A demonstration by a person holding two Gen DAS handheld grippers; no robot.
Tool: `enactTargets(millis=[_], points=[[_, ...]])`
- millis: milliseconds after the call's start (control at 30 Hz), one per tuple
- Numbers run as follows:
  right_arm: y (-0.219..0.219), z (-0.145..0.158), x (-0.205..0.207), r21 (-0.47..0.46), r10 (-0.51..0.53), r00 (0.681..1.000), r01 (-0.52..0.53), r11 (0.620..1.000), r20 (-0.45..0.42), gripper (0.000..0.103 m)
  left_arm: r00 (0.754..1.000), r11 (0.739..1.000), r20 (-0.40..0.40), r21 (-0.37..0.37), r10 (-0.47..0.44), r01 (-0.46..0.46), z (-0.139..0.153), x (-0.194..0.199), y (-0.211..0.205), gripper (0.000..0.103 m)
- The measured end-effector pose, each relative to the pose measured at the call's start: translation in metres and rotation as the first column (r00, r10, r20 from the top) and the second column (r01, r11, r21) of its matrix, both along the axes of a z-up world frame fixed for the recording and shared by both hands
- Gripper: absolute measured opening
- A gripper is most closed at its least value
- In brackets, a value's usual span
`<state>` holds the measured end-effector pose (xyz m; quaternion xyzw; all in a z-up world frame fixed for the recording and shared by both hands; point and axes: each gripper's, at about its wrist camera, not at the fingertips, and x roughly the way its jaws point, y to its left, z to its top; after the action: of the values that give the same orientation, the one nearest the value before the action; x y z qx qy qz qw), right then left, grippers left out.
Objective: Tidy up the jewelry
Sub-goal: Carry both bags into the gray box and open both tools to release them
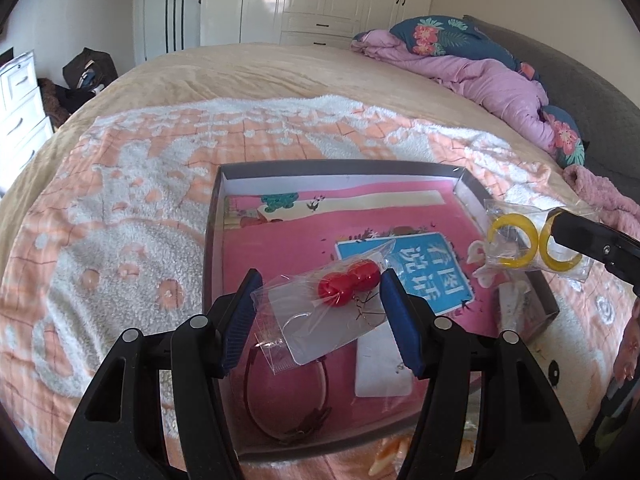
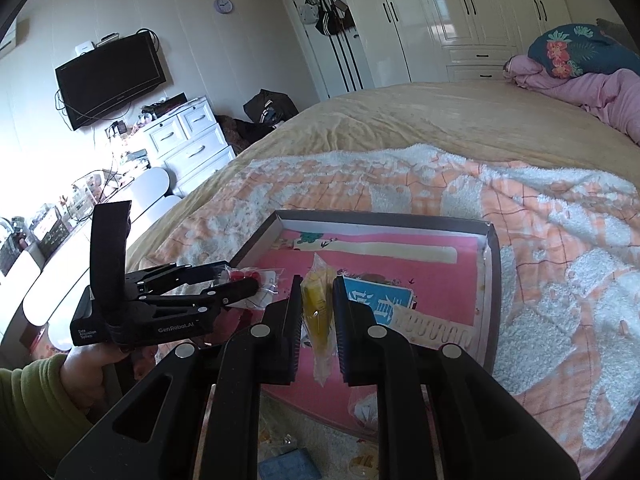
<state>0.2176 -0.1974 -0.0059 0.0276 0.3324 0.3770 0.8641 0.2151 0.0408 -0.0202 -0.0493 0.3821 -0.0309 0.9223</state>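
Blanketed bed (image 1: 120,208) — red earring packet (image 1: 320,312) between left gripper (image 1: 318,308) fingers.

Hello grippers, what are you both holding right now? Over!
Left gripper shut on red earring bag. Right gripper shut on yellow hoop bag. Both held above the box; headband already inside. Nothing in the way.

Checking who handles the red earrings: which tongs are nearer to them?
Left. The left tongs have the red earrings in their clear bag between the fingers; the right tongs are off to the side, shut on the yellow earrings.
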Motion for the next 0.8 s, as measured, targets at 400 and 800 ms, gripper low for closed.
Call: enactTargets(millis=[400, 800], points=[[-0.001, -0.036, 0.013, 0.048, 0.019, 0.989, -0.013, 0.999, -0.144, 0.014, 1.000, 1.000, -0.012, -0.001, 0.009, -0.009, -0.004, 0.006, 0.006, 0.053], [-0.017, -0.044, 0.018, 0.067, -0.024, 0.979, 0.039, 0.997, -0.202, 0.024, 1.000, 1.000, -0.022, 0.005, -0.005, 0.005, -0.007, 0.006, 0.001, 0.054]])
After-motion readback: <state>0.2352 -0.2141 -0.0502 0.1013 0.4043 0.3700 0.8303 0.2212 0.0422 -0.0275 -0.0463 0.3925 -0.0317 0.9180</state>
